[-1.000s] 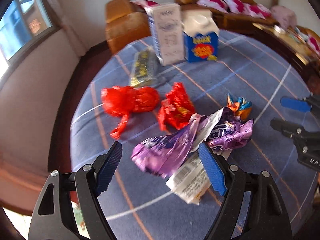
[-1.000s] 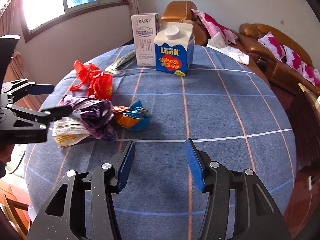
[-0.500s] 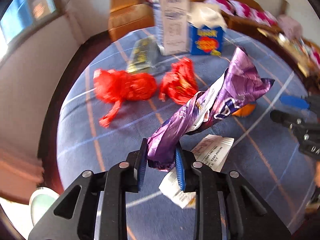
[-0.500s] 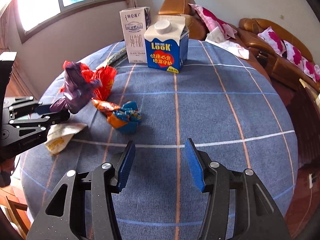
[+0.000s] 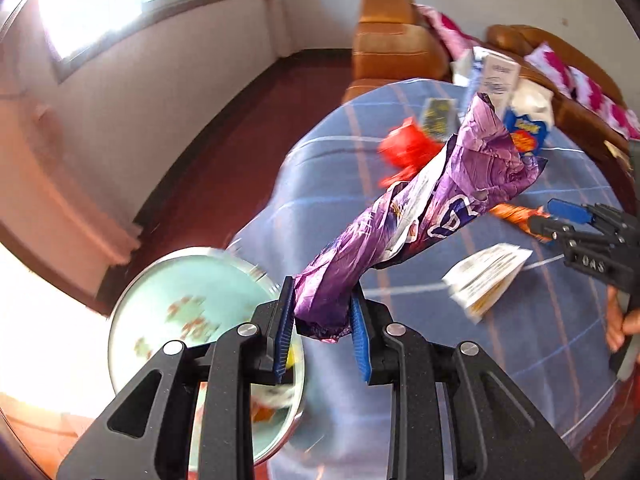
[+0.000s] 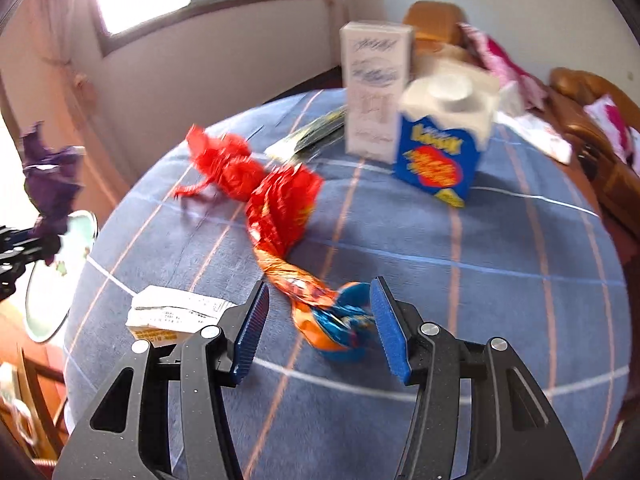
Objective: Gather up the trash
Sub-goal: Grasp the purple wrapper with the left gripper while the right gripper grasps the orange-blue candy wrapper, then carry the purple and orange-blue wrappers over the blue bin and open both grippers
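My left gripper (image 5: 322, 322) is shut on a crumpled purple wrapper (image 5: 432, 208) and holds it in the air beside the table's left edge, above a pale green bin (image 5: 192, 320). The wrapper (image 6: 48, 184) and bin (image 6: 60, 276) also show at the far left of the right wrist view. My right gripper (image 6: 320, 326) is open, its jaws on either side of an orange and blue wrapper (image 6: 332, 320) lying on the blue tablecloth (image 6: 480, 280). A red wrapper (image 6: 284, 204), a red plastic bag (image 6: 224, 164) and a white paper packet (image 6: 168, 314) lie on the table.
A tall white milk carton (image 6: 376, 88) and a blue and white carton (image 6: 444, 148) stand at the table's far side, with a dark flat packet (image 6: 312, 136) beside them. Brown sofas with pink cushions (image 5: 580, 80) stand behind. The floor (image 5: 224, 152) is dark red.
My left gripper has carried the purple wrapper left, off the table and over the bin. My right gripper has moved forward and left to straddle the orange and blue wrapper.
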Demonstrator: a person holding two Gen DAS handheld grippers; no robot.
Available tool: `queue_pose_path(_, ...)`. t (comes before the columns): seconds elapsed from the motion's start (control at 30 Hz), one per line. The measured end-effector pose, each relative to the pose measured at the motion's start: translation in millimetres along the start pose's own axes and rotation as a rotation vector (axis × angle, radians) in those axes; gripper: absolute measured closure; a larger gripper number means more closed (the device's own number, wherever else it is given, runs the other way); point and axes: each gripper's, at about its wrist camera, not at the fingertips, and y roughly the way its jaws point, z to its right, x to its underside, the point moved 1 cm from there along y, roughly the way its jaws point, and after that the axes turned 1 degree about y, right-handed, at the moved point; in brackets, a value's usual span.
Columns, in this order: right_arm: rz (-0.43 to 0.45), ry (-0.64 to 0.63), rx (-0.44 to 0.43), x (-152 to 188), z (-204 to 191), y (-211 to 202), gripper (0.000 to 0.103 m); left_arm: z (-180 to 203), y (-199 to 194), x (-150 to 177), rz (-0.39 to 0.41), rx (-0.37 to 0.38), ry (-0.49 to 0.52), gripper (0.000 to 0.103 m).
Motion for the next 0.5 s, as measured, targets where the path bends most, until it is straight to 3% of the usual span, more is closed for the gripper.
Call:
queue_pose_path(0.13,-0.027,-0.013,0.037,4,1,13,0.063,-21,-5,17,-0.02,-0.093,-0.024,0.076)
queue_pose_path(0.17,-0.029,-0.007,0.03,6,1,11,0.069,-26,-6,19,-0.024,-0.106,-0.032,0.076)
queue_pose_path(0.27,-0.042,0.016,0.042,10,-1,6,0.076,-34,-6,26,-0.034,-0.12,-0.055,0.076)
queue_pose_path(0.5,0.06,0.025,0.089,14,-27,-38,0.077,-50,-19,48,-0.033,-0.151,-0.102,0.076)
